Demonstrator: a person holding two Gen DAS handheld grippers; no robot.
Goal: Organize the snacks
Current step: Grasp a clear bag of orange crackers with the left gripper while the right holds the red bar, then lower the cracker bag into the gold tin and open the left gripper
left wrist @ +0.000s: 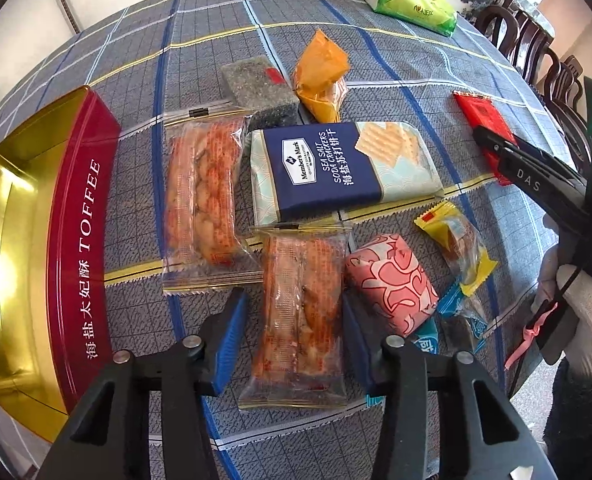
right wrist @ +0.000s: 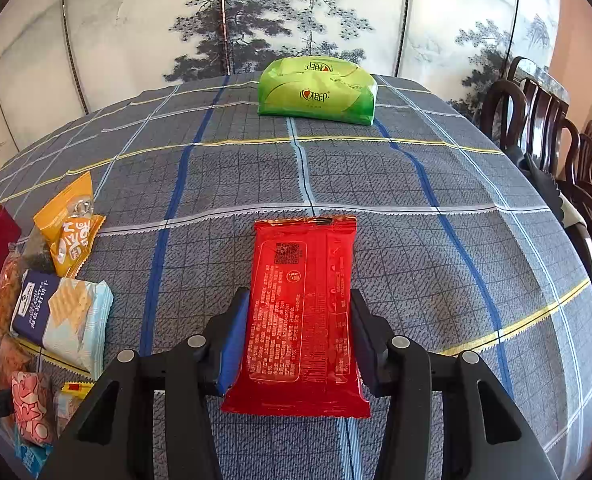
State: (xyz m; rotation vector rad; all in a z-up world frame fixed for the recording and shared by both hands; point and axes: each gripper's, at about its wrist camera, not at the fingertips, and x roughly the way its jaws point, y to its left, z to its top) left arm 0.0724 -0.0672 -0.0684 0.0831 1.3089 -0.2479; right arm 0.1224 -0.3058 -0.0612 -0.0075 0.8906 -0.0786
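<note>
My left gripper [left wrist: 292, 336] is open, its fingers on either side of a clear packet of orange snack [left wrist: 302, 320] that lies on the table; whether the pads touch it I cannot tell. A second such packet [left wrist: 202, 200] lies beside the open red toffee tin [left wrist: 84, 240]. My right gripper [right wrist: 300, 336] straddles a red packet [right wrist: 302, 308] lying flat on the cloth, its pads close against the packet's sides. The right gripper also shows in the left wrist view [left wrist: 492, 148], over the red packet [left wrist: 482, 116].
Soda crackers pack [left wrist: 336, 168], orange pouch [left wrist: 322, 76], dark grey block [left wrist: 262, 88], pink patterned packet [left wrist: 392, 284], yellow packet [left wrist: 456, 240] and blue packets [left wrist: 462, 320] lie on the checked cloth. A green tissue pack [right wrist: 316, 92] sits at the far edge. Wooden chairs [right wrist: 548, 140] stand at right.
</note>
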